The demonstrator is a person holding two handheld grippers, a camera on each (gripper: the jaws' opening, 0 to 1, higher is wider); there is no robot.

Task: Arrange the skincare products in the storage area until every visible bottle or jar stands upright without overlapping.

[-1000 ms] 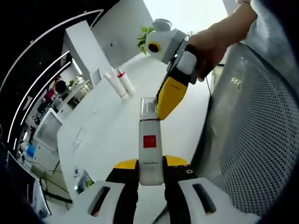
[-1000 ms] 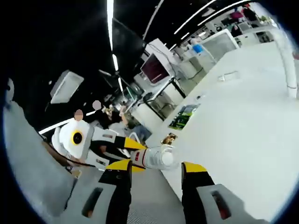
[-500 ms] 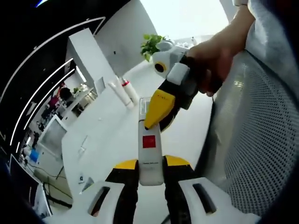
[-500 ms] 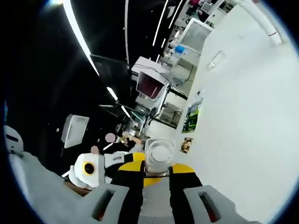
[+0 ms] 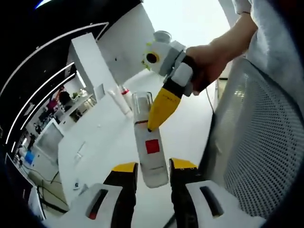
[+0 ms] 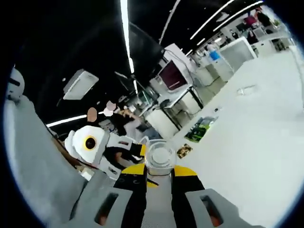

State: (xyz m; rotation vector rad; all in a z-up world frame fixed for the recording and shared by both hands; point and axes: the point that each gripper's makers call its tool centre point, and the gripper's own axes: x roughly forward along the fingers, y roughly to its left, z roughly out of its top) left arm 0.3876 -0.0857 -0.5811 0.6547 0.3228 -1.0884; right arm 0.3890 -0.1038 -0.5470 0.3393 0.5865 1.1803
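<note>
A white bottle [image 5: 151, 154] with a red square label and a clear cap stands tilted between my left gripper's [image 5: 154, 167] jaws, which are parted slightly wider than the bottle. My right gripper [image 5: 149, 124], held by a person's hand [image 5: 204, 66], comes in from the upper right and clamps the bottle's neck and cap. In the right gripper view the clear cap [image 6: 159, 156] sits squeezed between my right gripper's [image 6: 159, 172] jaws, and the left gripper [image 6: 111, 148] lies beyond it to the left. A white tube [image 5: 116, 99] and a red-capped bottle [image 5: 127, 95] stand far back on the white table [image 5: 109, 137].
A white perforated mesh surface [image 5: 256, 142] rises close on the right of the left gripper view. A green leaflet [image 6: 200, 129] and a small dark item [image 6: 183, 151] lie near the table's edge [image 6: 247, 142]. Desks and monitors stand beyond it.
The left jaws have parted a little and the bottle now leans left. The right gripper stays clamped on the cap, having closed on it between the earliest frame and half a second ago.
</note>
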